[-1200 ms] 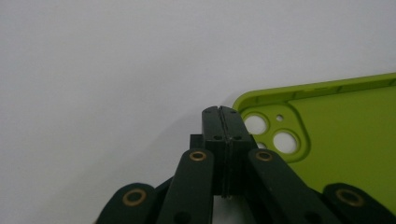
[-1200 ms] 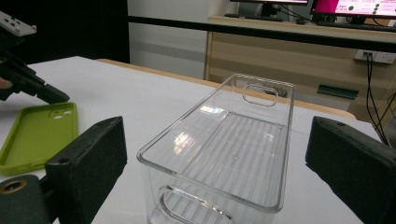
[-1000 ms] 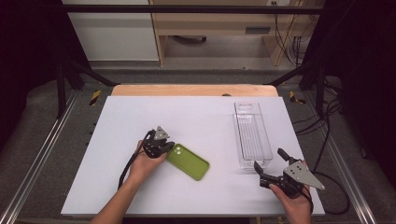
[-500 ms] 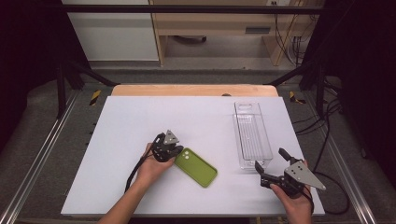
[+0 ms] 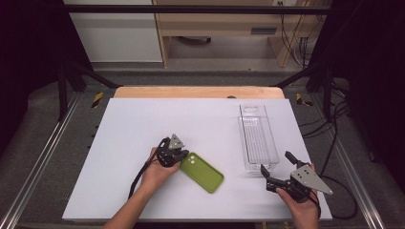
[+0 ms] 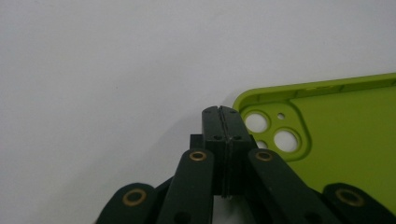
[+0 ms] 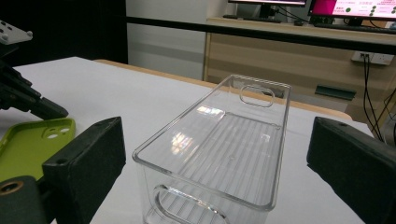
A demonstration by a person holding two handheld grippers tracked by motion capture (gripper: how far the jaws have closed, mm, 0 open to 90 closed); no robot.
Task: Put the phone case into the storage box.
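From above, the flat lime-green silicone phone case (image 5: 202, 171) lies on the white table (image 5: 143, 124), long axis diagonal, camera end touching the left gripper (image 5: 177, 153); the clear plastic bin (image 5: 258, 138) is empty, so placement probably remains. Left gripper view: jaws together, gripping nothing. Right gripper view: jaws apart before the bin.

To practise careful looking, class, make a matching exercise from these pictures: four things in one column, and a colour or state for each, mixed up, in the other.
Things:
1. phone case
2. bin
3. left gripper
4. right gripper

Colour or state:
A. jaws wide open
B. clear, nothing inside
C. green, lying flat on the table
D. jaws shut, beside the case's camera corner

Pairs: 1-C, 2-B, 3-D, 4-A
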